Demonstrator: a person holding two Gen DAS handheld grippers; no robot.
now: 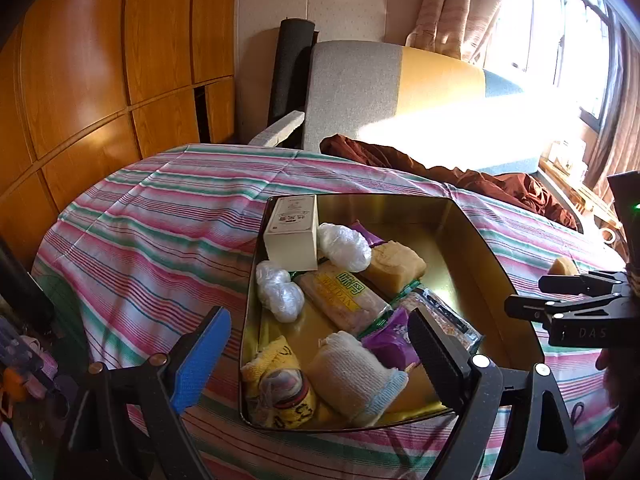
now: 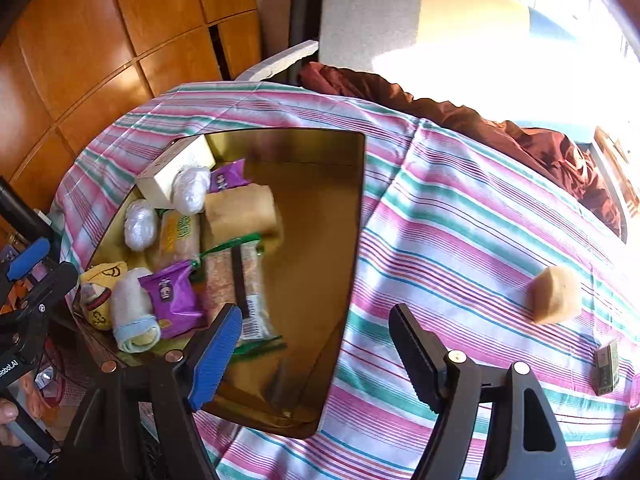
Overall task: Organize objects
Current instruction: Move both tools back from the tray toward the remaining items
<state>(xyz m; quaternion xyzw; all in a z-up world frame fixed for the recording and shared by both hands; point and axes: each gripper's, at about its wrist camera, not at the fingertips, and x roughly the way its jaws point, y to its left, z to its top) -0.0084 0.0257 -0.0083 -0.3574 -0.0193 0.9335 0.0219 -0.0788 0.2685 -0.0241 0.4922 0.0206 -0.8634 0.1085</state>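
A gold tin (image 1: 480, 248) sits on the striped cloth. It holds a cream box (image 1: 292, 236), two plastic-wrapped bundles (image 1: 344, 246), a tan block (image 1: 396, 262), snack packets (image 1: 344, 300) and rolled socks (image 1: 352, 376). My left gripper (image 1: 320, 314) hangs open above the tin's near end, gripping nothing. My right gripper (image 2: 315, 310) is open and empty over the tin's near right rim (image 2: 352, 280). Its right half is bare. A second tan block (image 2: 554, 294) and a small greenish box (image 2: 606, 366) lie on the cloth to the right.
A grey and yellow chair (image 1: 360, 92) stands behind the table, with a brown cloth (image 1: 460, 176) heaped at the table's far edge. Wooden cabinets (image 1: 100, 80) line the left side. Bright sun comes through the window (image 1: 560, 40) at the right. A hand (image 2: 8, 416) shows at lower left.
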